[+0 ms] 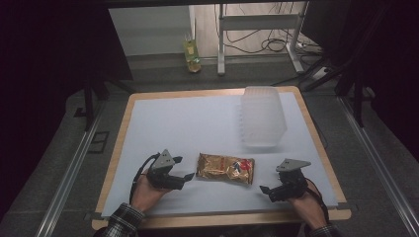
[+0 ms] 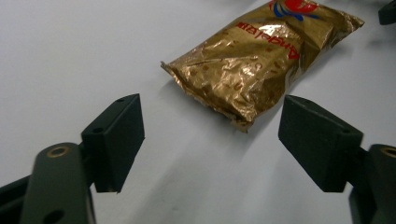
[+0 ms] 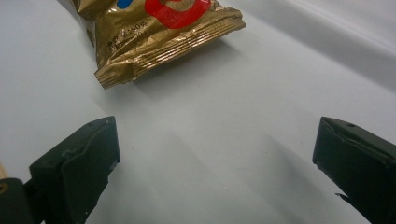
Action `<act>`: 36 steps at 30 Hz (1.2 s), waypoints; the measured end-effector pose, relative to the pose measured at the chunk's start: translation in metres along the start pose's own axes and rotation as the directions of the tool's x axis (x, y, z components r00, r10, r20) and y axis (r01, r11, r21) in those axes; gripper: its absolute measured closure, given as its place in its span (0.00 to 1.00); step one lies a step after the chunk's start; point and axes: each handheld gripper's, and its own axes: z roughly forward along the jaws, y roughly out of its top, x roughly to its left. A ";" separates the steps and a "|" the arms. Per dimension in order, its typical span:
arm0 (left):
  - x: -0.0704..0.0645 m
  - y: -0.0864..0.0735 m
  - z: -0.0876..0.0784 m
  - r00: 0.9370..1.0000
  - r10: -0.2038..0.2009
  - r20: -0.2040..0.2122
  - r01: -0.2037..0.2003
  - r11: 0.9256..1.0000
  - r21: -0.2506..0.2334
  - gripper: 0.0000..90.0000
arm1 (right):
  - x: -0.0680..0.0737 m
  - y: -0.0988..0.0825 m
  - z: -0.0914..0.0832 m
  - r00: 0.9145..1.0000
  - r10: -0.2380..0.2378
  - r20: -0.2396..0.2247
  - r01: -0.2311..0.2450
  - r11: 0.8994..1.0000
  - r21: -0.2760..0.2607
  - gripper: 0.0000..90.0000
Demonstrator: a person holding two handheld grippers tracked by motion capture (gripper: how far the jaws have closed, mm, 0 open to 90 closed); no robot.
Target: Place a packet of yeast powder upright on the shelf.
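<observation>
The left gripper's (image 2: 210,140) two black fingers (image 2: 116,140) stand apart with nothing between them, only bare white desk; the near crimped end of the gold foil packet (image 2: 252,65) lies just ahead of them, not touching either pad. The right gripper (image 3: 215,163) is spread wider, its fingers (image 3: 79,168) equally empty, and the packet's other sealed end sits a little beyond their tips.

In the high view the packet (image 1: 225,168) lies flat near the front middle of the desk (image 1: 197,118), long axis running left to right, directly between the left gripper (image 1: 184,168) and the right gripper (image 1: 265,192). Each gripper rests low on the white surface in one of the person's hands.

The packet looks light and soft: thin, crinkled foil puffed loosely around its contents, so it would likely dent and crackle under a squeeze and might slide on the smooth white sheet if nudged sideways. The glossy skin is probably slippery on its rounded belly. The flat crimped seams at either end look like the surest hold, being stiff, ribbed and thin enough for the pads to close fully; a gentle pinch there should spare whatever is inside from crushing.

Farther back, toward the right, a translucent plastic container (image 1: 263,116) stands well apart from the packet.
</observation>
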 end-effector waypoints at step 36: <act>-0.005 0.037 0.060 0.998 0.022 0.053 -0.023 1.000 0.014 1.00 | 0.003 0.001 0.007 1.000 -0.023 0.018 0.023 0.999 0.024 0.01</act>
